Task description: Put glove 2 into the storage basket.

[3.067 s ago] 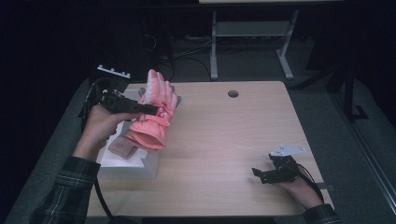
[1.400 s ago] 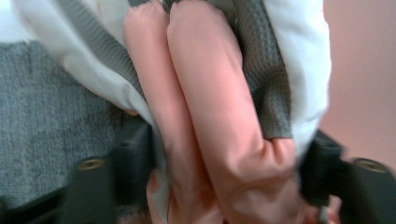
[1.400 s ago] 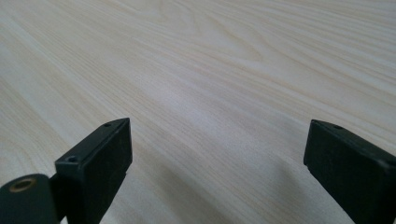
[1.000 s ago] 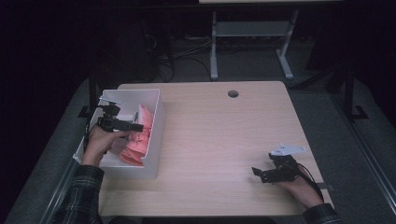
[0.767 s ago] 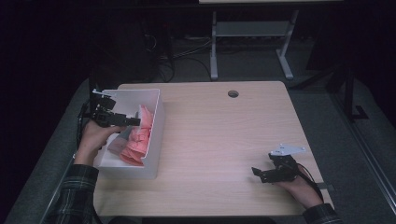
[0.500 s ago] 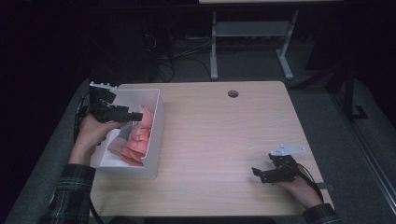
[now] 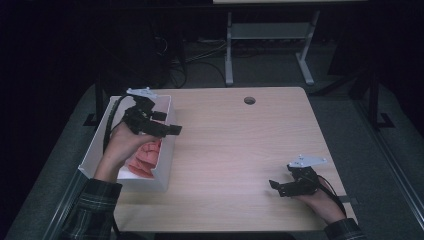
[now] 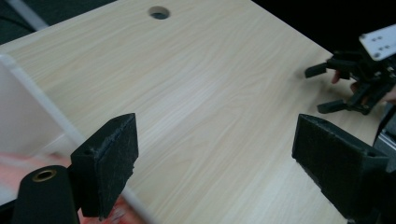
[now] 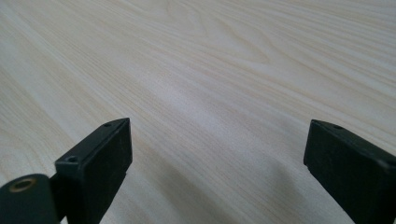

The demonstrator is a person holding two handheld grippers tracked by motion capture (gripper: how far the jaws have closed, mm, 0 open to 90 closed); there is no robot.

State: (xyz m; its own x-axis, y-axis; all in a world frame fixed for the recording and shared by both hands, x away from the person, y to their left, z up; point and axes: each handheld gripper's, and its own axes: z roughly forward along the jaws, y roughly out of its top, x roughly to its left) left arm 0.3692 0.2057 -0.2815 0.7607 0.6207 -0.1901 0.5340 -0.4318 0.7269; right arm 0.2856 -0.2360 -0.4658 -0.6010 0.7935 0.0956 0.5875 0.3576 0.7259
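Observation:
Pink gloves lie in a white box at the table's left side. My left gripper hovers open over the box's right wall with nothing between its jaws. The left gripper view has that gripper wide open above bare wood, the box wall at its left and a bit of pink glove low down. My right gripper rests open near the front right of the table. In its own view the right gripper holds nothing, only wood grain between the jaws.
The wooden table has a round cable hole at its far middle. A metal stand and cables sit on the dark floor beyond. The right gripper appears far off in the left gripper view.
The left gripper held a pink glove above the box, lowered it in and let go. It has since lifted and swung right over the box wall. The right gripper stayed put.

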